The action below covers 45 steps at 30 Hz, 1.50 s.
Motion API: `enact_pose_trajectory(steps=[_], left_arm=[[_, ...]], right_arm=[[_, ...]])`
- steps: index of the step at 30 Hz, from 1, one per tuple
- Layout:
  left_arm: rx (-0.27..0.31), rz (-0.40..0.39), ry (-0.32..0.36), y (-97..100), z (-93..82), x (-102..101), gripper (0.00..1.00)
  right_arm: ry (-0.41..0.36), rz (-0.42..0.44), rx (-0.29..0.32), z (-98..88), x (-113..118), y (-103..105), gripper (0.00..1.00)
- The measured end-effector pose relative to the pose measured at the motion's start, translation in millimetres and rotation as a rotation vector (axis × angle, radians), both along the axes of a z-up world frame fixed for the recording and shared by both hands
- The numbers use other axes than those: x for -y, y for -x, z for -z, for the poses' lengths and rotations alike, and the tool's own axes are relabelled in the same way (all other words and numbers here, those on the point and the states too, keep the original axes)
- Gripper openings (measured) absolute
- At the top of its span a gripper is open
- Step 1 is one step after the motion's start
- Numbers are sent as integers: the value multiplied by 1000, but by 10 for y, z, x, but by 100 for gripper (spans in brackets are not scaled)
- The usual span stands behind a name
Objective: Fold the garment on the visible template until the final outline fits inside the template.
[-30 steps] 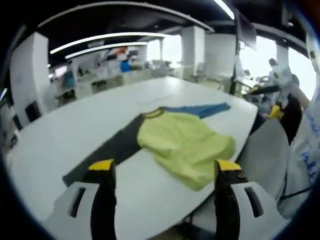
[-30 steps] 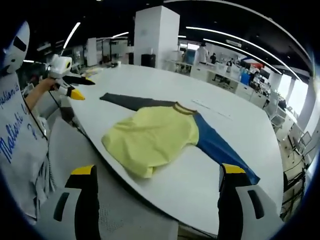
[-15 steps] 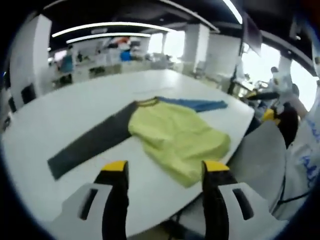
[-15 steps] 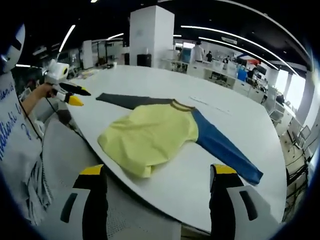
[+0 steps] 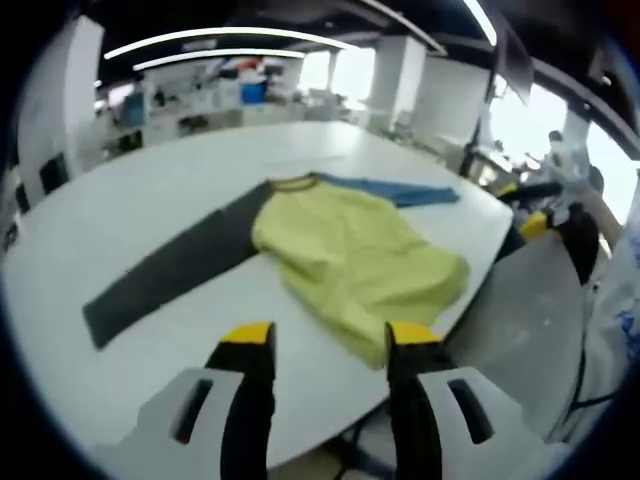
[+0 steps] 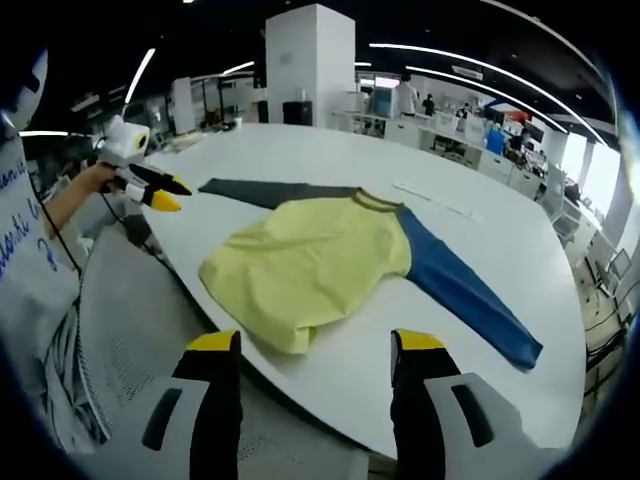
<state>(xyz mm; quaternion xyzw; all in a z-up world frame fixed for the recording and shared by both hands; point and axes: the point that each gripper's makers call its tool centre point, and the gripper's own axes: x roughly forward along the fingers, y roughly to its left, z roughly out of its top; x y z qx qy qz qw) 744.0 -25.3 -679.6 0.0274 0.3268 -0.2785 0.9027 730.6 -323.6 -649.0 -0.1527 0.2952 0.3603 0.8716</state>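
Observation:
A long-sleeved shirt lies flat on the white table (image 5: 120,200), near its front edge. It has a yellow body (image 5: 350,255) (image 6: 310,265), one dark grey sleeve (image 5: 165,280) (image 6: 265,190) and one blue sleeve (image 5: 400,188) (image 6: 465,295), both spread outward. My left gripper (image 5: 330,340) hovers open in front of the table edge, between the grey sleeve and the yellow hem, holding nothing. My right gripper (image 6: 316,345) is open and empty, short of the yellow hem. Each gripper also appears in the other's view, held off the table's edge: left gripper (image 6: 150,187), right gripper (image 5: 535,215).
A grey mesh chair back (image 6: 130,320) (image 5: 530,320) stands against the table's front edge between the two hands. A thin pale strip (image 6: 440,200) lies on the table beyond the collar. Desks, pillars and people fill the office behind.
Both grippers' jaws have drawn closer together while staying open. Both views have shifted slightly toward the shirt. The shirt itself has not moved.

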Motion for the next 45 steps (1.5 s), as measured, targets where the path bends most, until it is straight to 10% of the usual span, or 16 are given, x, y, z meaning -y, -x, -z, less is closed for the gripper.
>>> enact_pose_trajectory(steps=[32,45], left_arm=[[-151,53,80,-313,429,333,13],[-269,-7,137,-300,697,377,8]], right_arm=[[-3,-27,-140,559,-147,-430,29],[-39,-26,-292,838,-337,-315,21]])
